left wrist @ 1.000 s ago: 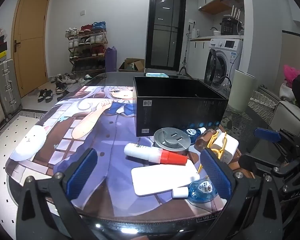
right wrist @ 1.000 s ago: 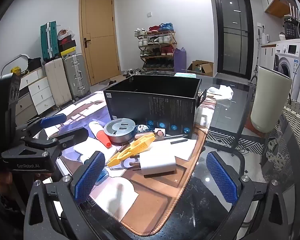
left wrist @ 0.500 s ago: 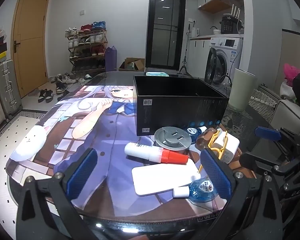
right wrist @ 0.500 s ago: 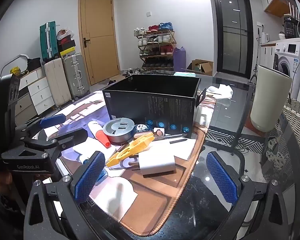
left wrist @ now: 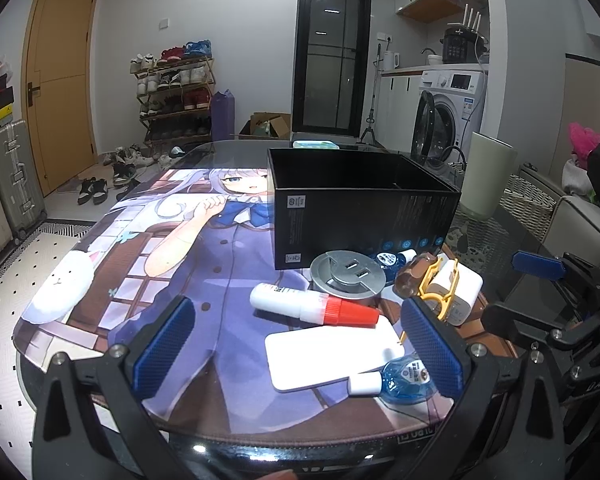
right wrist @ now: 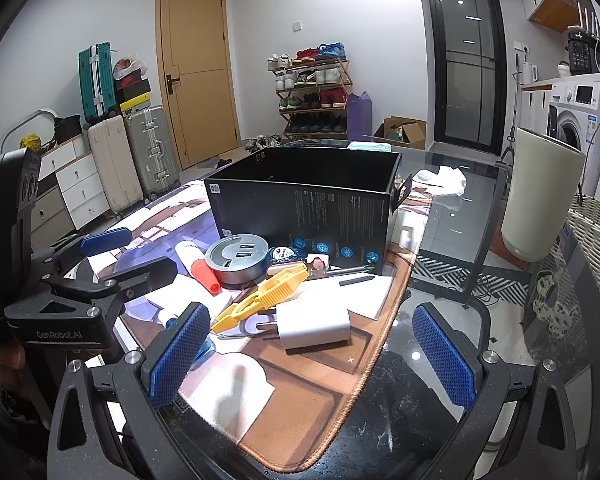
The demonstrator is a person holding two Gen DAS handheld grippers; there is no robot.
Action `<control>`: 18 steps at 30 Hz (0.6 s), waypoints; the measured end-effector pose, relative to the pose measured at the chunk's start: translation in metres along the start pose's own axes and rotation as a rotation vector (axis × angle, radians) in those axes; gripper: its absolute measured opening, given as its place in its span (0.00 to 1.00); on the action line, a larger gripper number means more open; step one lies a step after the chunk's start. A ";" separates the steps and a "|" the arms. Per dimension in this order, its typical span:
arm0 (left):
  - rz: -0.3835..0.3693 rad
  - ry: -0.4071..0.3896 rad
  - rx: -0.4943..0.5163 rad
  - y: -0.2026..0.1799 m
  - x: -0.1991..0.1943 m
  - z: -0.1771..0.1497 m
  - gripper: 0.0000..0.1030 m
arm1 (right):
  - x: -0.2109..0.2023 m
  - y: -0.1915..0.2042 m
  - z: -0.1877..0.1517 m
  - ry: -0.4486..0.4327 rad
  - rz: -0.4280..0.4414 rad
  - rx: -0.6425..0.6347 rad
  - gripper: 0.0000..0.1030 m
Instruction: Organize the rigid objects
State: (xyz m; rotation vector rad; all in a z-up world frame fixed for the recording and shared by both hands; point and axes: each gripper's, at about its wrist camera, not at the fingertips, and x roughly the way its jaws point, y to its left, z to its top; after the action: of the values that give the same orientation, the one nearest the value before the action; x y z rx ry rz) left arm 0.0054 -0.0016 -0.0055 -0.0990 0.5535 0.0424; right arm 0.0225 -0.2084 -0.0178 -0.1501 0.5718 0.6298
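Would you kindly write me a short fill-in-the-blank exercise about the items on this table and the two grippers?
1. The white bottle lying on the mat has a ___ cap.
2. The left gripper and the right gripper are both ___ and hold nothing.
3. The round grey USB hub sits just in front of the ___ box.
4. The plastic tool beside the white charger is ___.

Missing words: red; open; black; yellow

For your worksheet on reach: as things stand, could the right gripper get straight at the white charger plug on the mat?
Probably yes. The right gripper is open, and the white charger plug lies just ahead between its fingers. Only the yellow tool lies close beside it.
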 end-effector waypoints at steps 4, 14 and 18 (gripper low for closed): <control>0.002 0.001 -0.002 0.000 0.002 0.000 1.00 | -0.001 0.000 0.000 0.002 0.001 -0.001 1.00; 0.000 0.002 -0.003 0.002 0.001 -0.001 1.00 | 0.001 -0.001 0.000 0.004 0.002 0.001 1.00; 0.000 0.002 -0.001 0.004 0.001 -0.001 1.00 | 0.002 -0.001 -0.001 0.006 0.002 0.002 1.00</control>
State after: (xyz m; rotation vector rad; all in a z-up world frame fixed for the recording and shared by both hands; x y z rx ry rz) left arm 0.0054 0.0023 -0.0069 -0.0994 0.5558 0.0429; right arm 0.0234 -0.2083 -0.0194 -0.1494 0.5782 0.6313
